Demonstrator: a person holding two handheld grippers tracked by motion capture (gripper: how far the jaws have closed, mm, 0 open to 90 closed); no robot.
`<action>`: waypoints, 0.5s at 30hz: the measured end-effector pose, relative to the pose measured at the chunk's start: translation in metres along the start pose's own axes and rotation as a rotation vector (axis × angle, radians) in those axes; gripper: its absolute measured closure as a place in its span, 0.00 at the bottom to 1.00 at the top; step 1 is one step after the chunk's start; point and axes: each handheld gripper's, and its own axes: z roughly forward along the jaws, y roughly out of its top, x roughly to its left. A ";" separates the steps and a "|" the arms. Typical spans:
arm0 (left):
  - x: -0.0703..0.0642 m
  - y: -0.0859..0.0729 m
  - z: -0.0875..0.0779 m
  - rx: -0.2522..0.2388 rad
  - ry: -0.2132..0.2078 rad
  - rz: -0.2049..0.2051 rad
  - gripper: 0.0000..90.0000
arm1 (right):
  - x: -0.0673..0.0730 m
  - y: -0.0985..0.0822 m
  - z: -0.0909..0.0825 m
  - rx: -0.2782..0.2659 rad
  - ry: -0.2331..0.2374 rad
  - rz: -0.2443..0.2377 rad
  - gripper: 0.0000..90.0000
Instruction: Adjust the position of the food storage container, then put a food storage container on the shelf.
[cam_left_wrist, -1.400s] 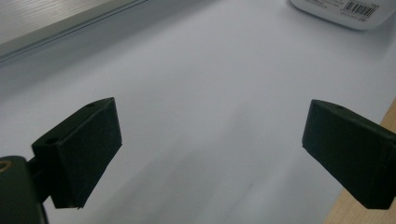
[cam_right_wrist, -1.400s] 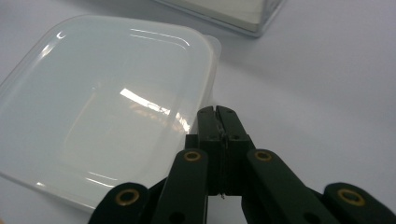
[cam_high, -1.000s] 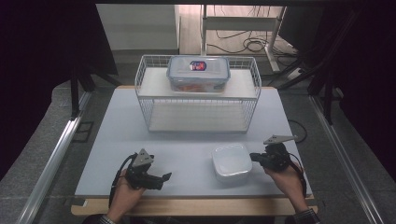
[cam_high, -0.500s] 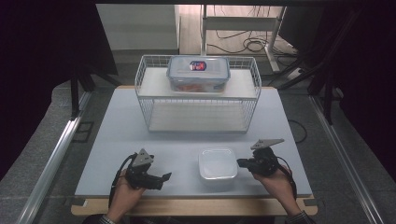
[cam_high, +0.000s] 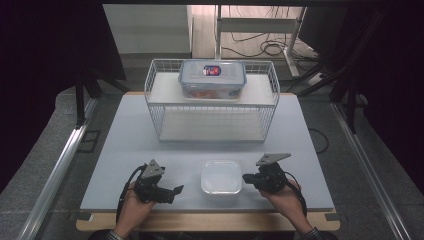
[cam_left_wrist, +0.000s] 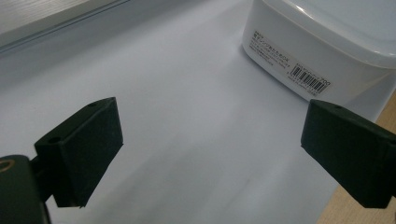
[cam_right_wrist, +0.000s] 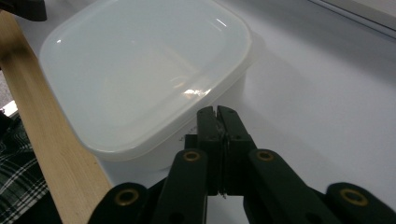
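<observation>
Beside right gripper (cam_high: 246, 178), white container (cam_high: 220, 176)

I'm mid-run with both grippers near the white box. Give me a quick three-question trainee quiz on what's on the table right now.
1. True or false: the right gripper has its jaws wide open around the white lidded box.
2. Multiple choice: where is the clear container with the blue-rimmed lid? A) on the table in front of the rack, B) on the upper shelf of the white wire rack, C) between the left gripper's jaws.
3. Fill in: the left gripper has its jaws ____, with bare table between them.

Key:
1. False; the jaws are shut, with their tips at the box's side just under the lid's rim.
2. B
3. open
</observation>
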 end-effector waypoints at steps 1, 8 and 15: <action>0.000 0.000 0.000 0.001 0.000 0.000 0.06 | -0.001 0.000 0.000 0.000 -0.009 -0.008 0.90; 0.001 -0.001 0.001 0.008 0.003 0.005 0.06 | -0.018 -0.005 -0.008 -0.050 -0.054 -0.005 0.42; 0.002 -0.003 0.002 -0.010 -0.012 0.007 0.06 | -0.024 -0.005 -0.010 -0.102 -0.072 -0.015 0.19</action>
